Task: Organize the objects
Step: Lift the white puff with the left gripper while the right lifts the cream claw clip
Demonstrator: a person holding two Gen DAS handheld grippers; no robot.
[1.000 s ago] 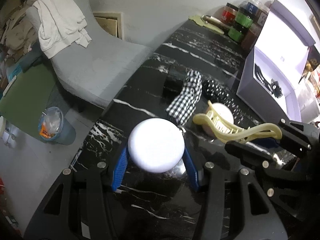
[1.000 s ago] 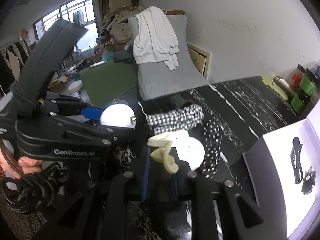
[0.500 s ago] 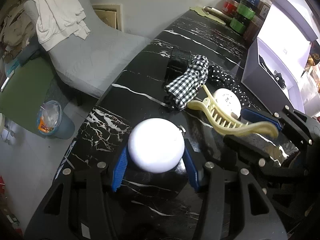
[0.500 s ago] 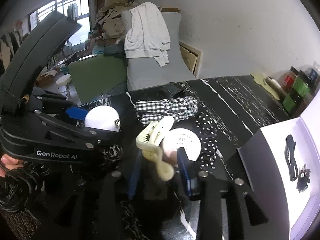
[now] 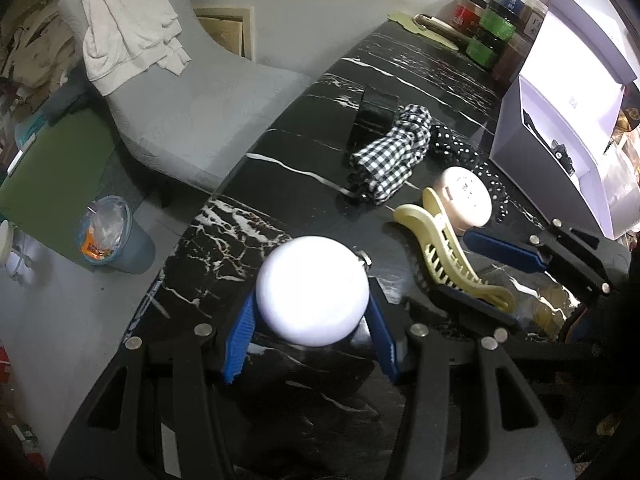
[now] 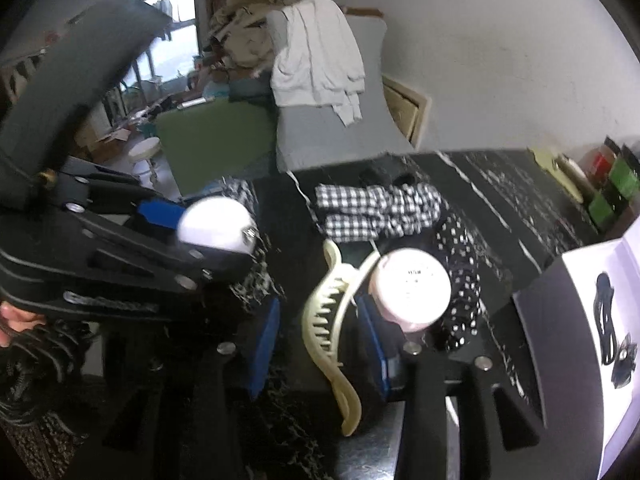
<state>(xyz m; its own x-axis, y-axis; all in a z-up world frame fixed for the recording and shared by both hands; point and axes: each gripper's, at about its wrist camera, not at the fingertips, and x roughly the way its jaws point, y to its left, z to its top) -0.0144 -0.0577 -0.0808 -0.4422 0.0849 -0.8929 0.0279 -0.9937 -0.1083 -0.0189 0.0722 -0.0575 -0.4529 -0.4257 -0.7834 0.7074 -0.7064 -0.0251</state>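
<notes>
My left gripper is shut on a round white case and holds it over the black marble table; the case also shows in the right wrist view. My right gripper is open. A cream hair claw clip lies between its blue pads, apart from both, and shows in the left wrist view. A pink round case rests just beyond. A checked scrunchie and a dotted scrunchie lie behind.
An open white box holding black hair clips stands at the table's right. Coloured jars line the far edge. A small black box sits by the checked scrunchie. A grey lounge chair stands off the table's left edge.
My right gripper has opened and let go of the cream claw clip, which now lies on the table between its pads. My left gripper still holds the white case.
</notes>
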